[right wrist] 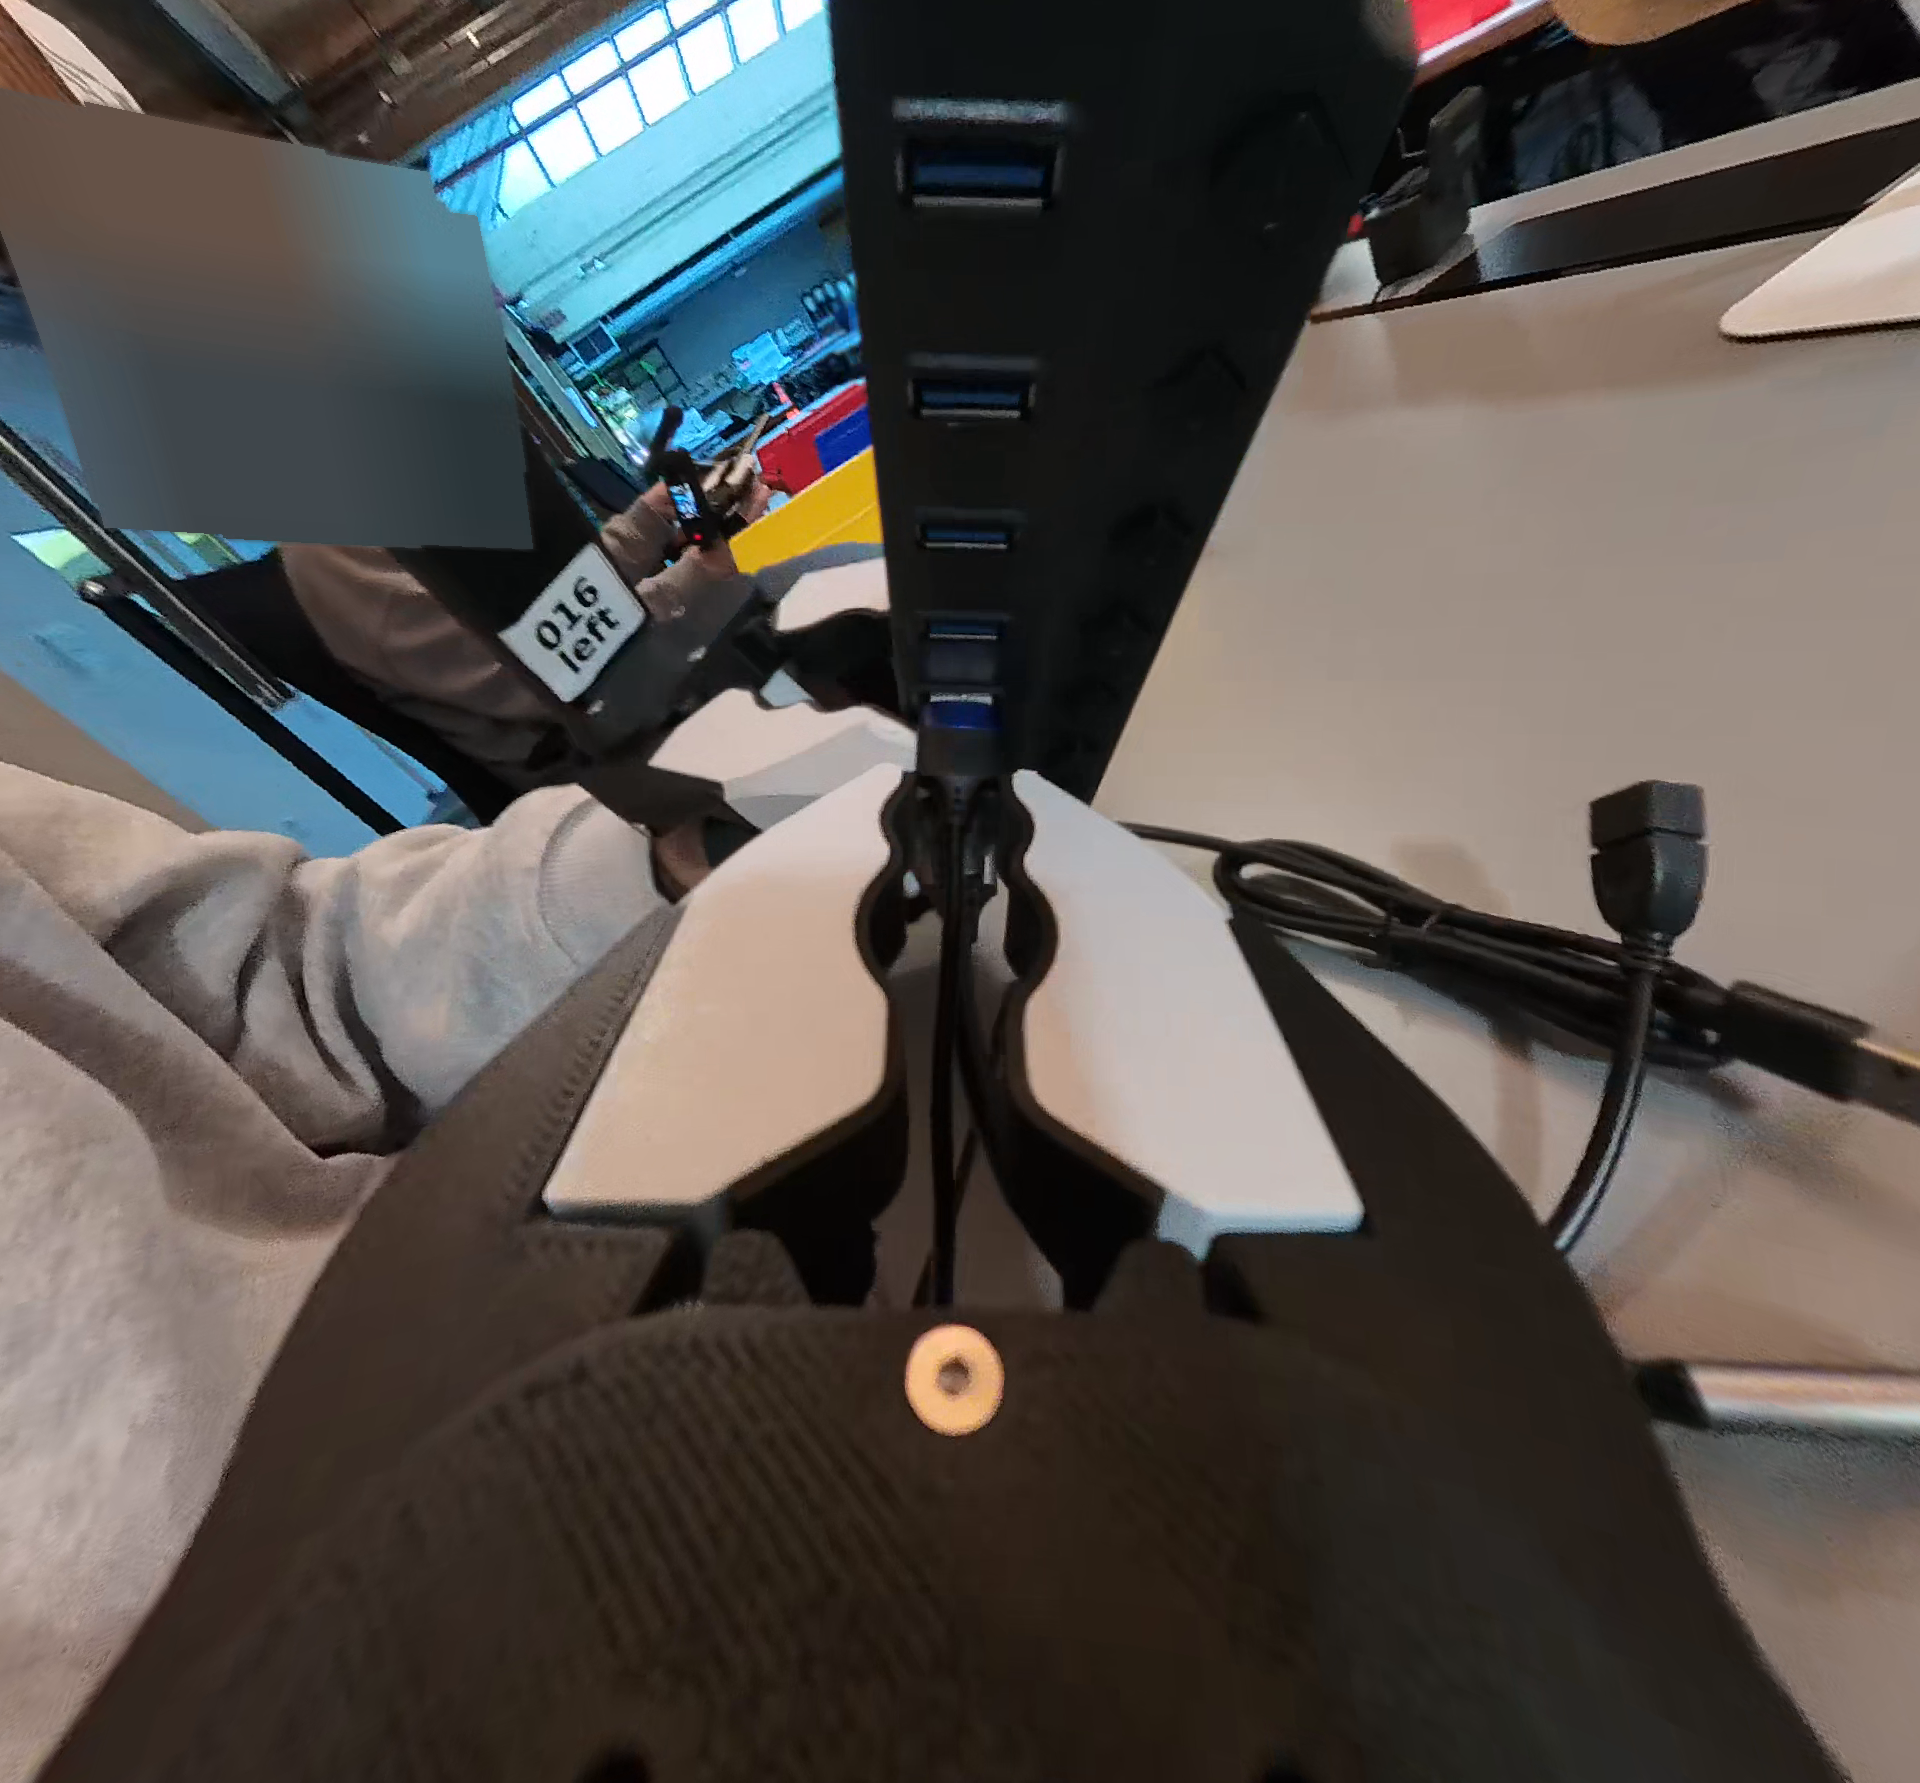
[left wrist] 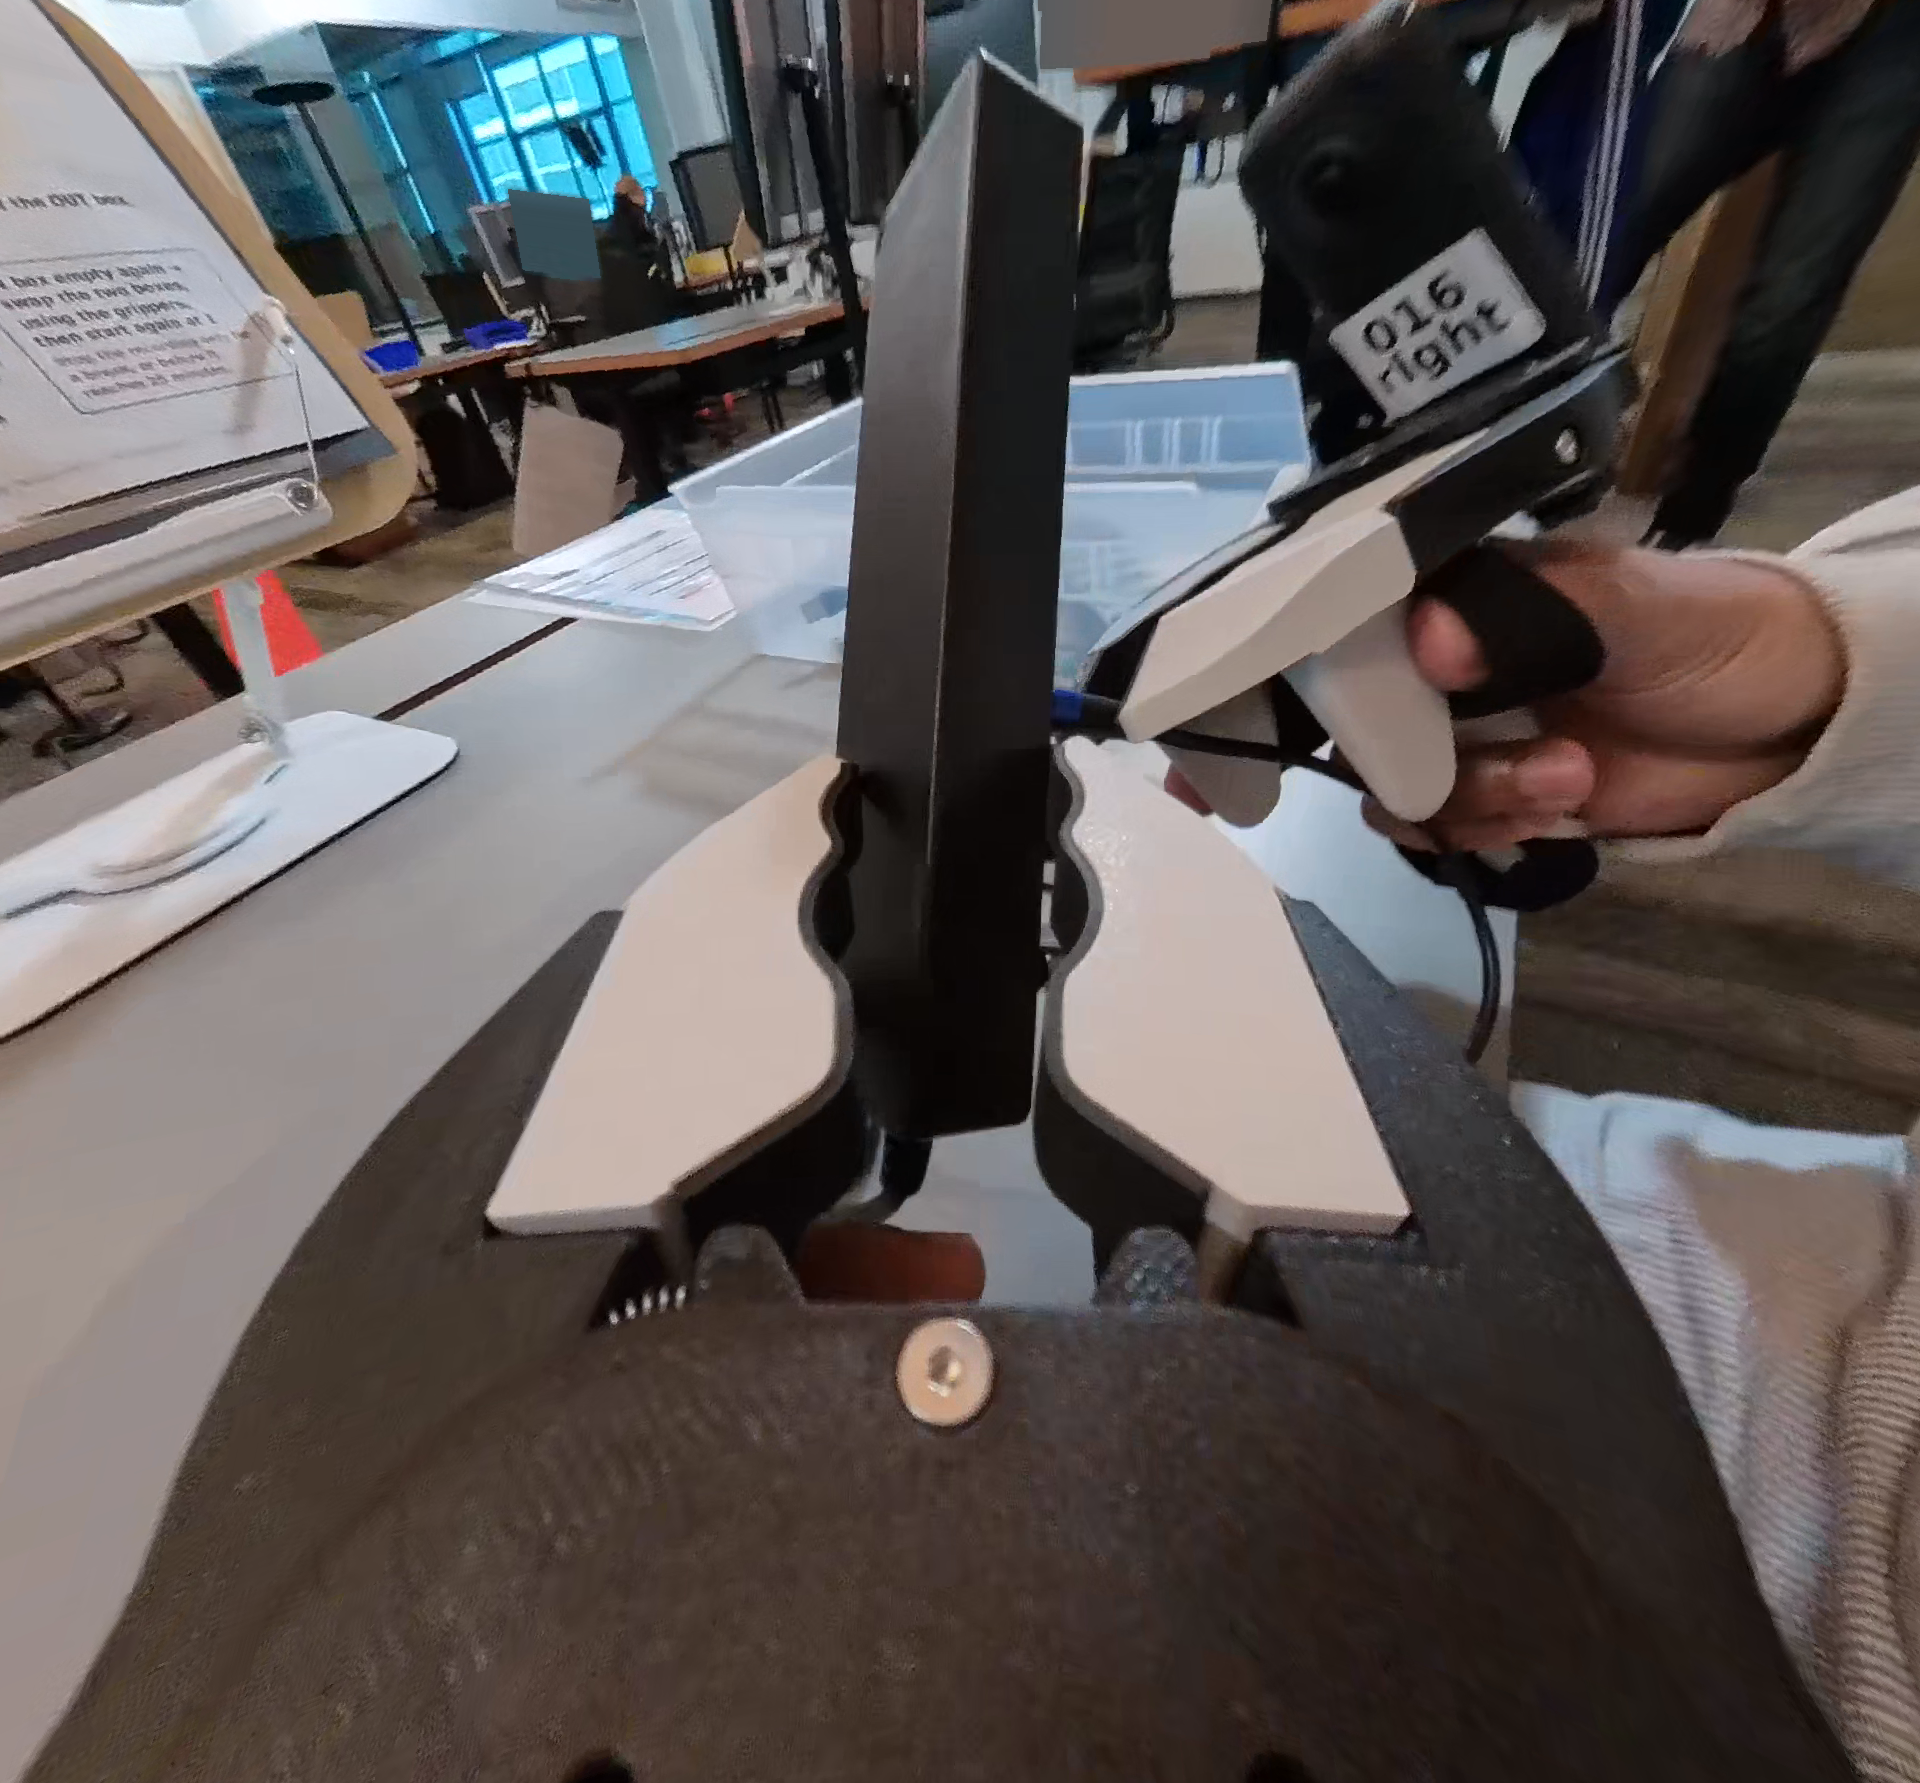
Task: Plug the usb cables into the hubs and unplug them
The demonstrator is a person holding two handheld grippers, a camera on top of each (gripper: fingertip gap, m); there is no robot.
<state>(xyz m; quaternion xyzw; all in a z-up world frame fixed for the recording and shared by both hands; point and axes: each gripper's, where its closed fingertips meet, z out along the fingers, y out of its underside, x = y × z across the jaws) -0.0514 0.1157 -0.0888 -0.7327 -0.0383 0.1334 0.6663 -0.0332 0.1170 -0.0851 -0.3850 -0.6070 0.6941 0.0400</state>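
My left gripper (left wrist: pixel 951 777) is shut on a long black USB hub (left wrist: pixel 961 507) and holds it on end above the table. In the right wrist view the hub (right wrist: pixel 1143 227) shows a row of several blue ports. My right gripper (right wrist: pixel 956 783) is shut on a black USB plug (right wrist: pixel 958 746) with a blue tip, right at the hub's lowest port. The plug's cable (right wrist: pixel 940 1110) runs back between the fingers. The right gripper (left wrist: pixel 1226 632) also shows in the left wrist view, beside the hub. The left gripper (right wrist: pixel 769 725) shows behind the hub in the right wrist view.
A bundle of black cables (right wrist: pixel 1507 933) with a USB socket end (right wrist: pixel 1647 850) lies on the grey table (right wrist: pixel 1507 538) at the right. A clear plastic bin (left wrist: pixel 1164 455) stands behind the hub. A white stand with a printed sheet (left wrist: pixel 156 362) is at the left.
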